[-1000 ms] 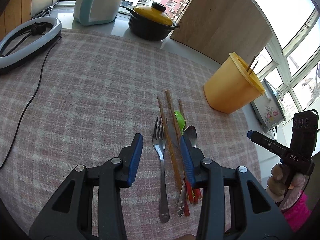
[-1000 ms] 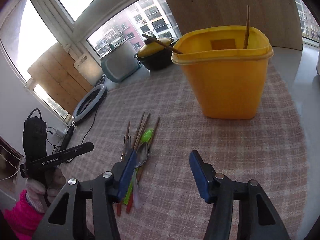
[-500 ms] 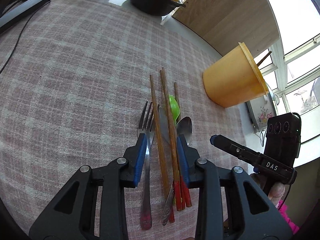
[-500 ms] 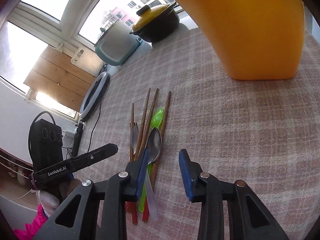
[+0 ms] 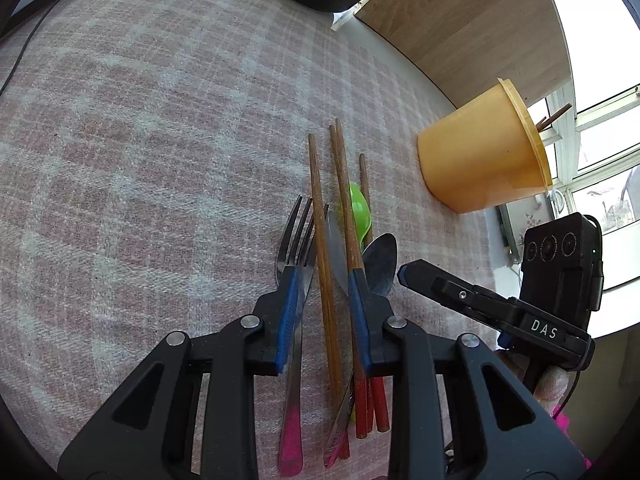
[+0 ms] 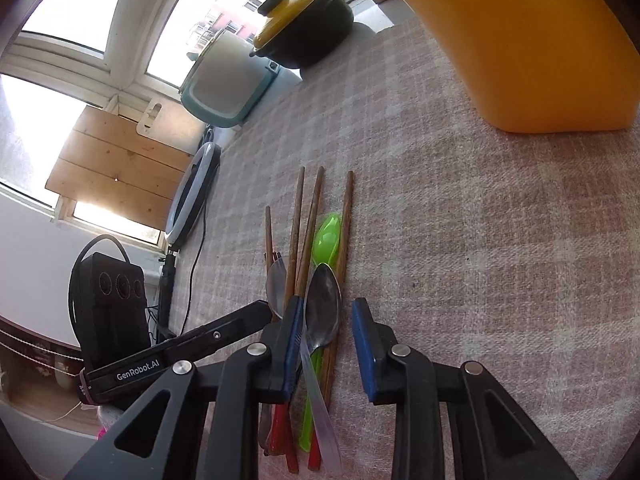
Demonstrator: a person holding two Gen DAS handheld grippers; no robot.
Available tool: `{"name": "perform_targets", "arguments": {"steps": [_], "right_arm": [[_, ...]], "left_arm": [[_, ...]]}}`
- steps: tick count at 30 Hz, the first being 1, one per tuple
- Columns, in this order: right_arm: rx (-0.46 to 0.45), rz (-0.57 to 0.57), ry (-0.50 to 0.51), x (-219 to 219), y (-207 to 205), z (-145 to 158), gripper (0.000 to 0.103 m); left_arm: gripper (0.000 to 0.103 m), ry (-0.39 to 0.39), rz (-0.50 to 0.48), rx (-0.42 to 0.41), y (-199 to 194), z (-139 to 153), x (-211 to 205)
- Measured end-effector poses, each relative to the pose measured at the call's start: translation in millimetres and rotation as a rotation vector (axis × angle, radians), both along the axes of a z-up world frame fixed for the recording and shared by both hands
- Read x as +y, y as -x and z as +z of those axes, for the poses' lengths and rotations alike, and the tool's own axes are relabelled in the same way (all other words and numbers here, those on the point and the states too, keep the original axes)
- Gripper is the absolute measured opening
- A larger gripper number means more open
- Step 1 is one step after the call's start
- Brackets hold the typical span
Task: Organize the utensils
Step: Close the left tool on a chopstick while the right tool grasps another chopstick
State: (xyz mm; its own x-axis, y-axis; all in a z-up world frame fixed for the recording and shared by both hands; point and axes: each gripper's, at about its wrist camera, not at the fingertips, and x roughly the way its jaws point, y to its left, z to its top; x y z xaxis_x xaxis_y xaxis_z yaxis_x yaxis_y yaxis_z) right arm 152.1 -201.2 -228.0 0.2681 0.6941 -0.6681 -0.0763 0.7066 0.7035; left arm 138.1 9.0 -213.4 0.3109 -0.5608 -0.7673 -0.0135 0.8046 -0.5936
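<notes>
A row of utensils lies on the plaid cloth: a pink-handled fork [image 5: 294,280], wooden chopsticks [image 5: 322,248] with red ends, a metal knife [image 5: 335,256], a green plastic spoon [image 5: 359,210] and a metal spoon [image 5: 382,264]. My left gripper [image 5: 322,284] is open low over them, its jaws either side of one chopstick. My right gripper [image 6: 324,316] is open, its jaws either side of the metal spoon [image 6: 322,306] and a chopstick [image 6: 344,240]. The yellow utensil holder [image 5: 480,156] stands beyond, with chopsticks in it.
A black pot with a yellow lid [image 6: 304,24] and a pale appliance [image 6: 224,84] stand at the back. A ring light [image 6: 192,196] with its cable lies at the cloth's edge. The holder [image 6: 540,40] looms close in the right wrist view.
Both grippers have come down and forward onto the utensil row and their jaws have narrowed. The right gripper now sits beside the left one.
</notes>
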Motion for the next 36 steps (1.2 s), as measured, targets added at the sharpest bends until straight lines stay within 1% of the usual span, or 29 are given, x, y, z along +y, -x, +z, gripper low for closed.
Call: {"name": "perform_targets", "arguments": {"steps": [8, 11, 13, 17, 19, 22, 25, 29, 30, 31, 32, 33, 34, 35, 36], "right_arm": [[0.030, -0.014, -0.019, 2, -5, -8, 0.023], [0.038, -0.017, -0.014, 3, -6, -11, 0.020], [0.042, -0.020, -0.017, 4, -6, -12, 0.015], [0.037, -0.015, -0.007, 6, -7, -11, 0.010], [0.034, -0.011, 0.001, 9, -8, -10, 0.006], [0.025, -0.007, 0.017, 11, -7, -9, 0.003], [0.013, -0.010, 0.038, 11, -6, -6, 0.001], [-0.007, 0.000, 0.054, 11, -6, -3, 0.000], [-0.013, 0.012, 0.060, 12, -6, -2, 0.000], [-0.018, 0.018, 0.067, 14, -6, -1, 0.005], [-0.021, 0.015, 0.073, 14, -6, 0, 0.005], [-0.021, 0.016, 0.071, 14, -6, 0, 0.010], [-0.022, 0.013, 0.070, 15, -7, 0, 0.024], [-0.027, 0.007, 0.074, 15, -7, 1, 0.027], [-0.030, 0.007, 0.084, 17, -8, 1, 0.027]], "left_arm": [[0.020, 0.028, 0.005, 0.010, -3, -5, 0], [0.016, 0.028, 0.004, 0.012, -4, -6, -2], [0.014, 0.029, 0.005, 0.011, -3, -7, -3], [0.008, 0.029, 0.005, 0.011, -4, -7, -5], [0.007, 0.026, 0.006, 0.010, -4, -7, -5], [0.006, 0.028, 0.008, 0.007, -2, -6, -5], [0.006, 0.028, 0.012, 0.001, 0, -4, -1], [0.005, 0.030, 0.012, -0.005, 1, -3, 2], [0.005, 0.030, 0.010, -0.007, 1, -3, 2], [0.005, 0.030, 0.011, -0.008, 1, -3, 3], [0.005, 0.032, 0.012, -0.011, 0, -3, 3], [0.005, 0.035, 0.010, -0.011, 0, -3, 2], [0.005, 0.034, 0.011, -0.010, -1, -3, 2], [0.005, 0.034, 0.016, -0.007, -1, -3, 2], [0.005, 0.035, 0.019, 0.000, -2, -4, 2]]}}
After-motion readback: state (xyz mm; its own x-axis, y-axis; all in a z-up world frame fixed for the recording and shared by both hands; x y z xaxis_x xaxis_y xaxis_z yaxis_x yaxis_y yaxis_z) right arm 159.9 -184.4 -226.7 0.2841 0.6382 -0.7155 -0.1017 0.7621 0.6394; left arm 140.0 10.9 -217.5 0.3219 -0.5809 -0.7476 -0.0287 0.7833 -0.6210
